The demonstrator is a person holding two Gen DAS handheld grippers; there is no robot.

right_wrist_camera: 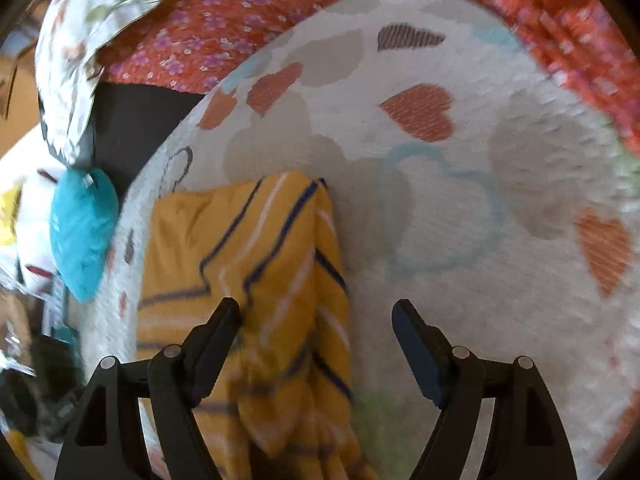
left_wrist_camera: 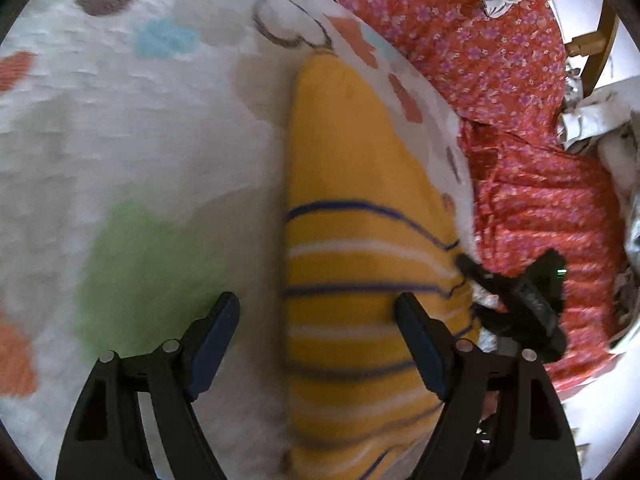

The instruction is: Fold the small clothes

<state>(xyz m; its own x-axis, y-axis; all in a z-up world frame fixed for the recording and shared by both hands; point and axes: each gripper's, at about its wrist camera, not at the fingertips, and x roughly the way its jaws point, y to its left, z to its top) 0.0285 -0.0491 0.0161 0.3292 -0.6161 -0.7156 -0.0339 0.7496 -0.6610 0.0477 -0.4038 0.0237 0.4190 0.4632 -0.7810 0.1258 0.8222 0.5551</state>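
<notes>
A small yellow garment (left_wrist_camera: 360,248) with blue and white stripes lies folded on a white mat with coloured hearts (left_wrist_camera: 152,128). My left gripper (left_wrist_camera: 318,308) is open just above the garment's left edge, one finger over the mat, the other over the cloth. The right gripper shows in the left wrist view (left_wrist_camera: 516,292) at the garment's right edge. In the right wrist view the garment (right_wrist_camera: 256,264) lies at lower left, and my right gripper (right_wrist_camera: 316,314) is open over its right edge. The mat (right_wrist_camera: 440,200) fills the rest of that view.
A red floral cloth (left_wrist_camera: 520,112) lies beside the mat at the right. A wooden chair (left_wrist_camera: 592,40) stands beyond it. A teal cloth (right_wrist_camera: 82,236) and a white leaf-print cloth (right_wrist_camera: 80,60) lie left of the mat.
</notes>
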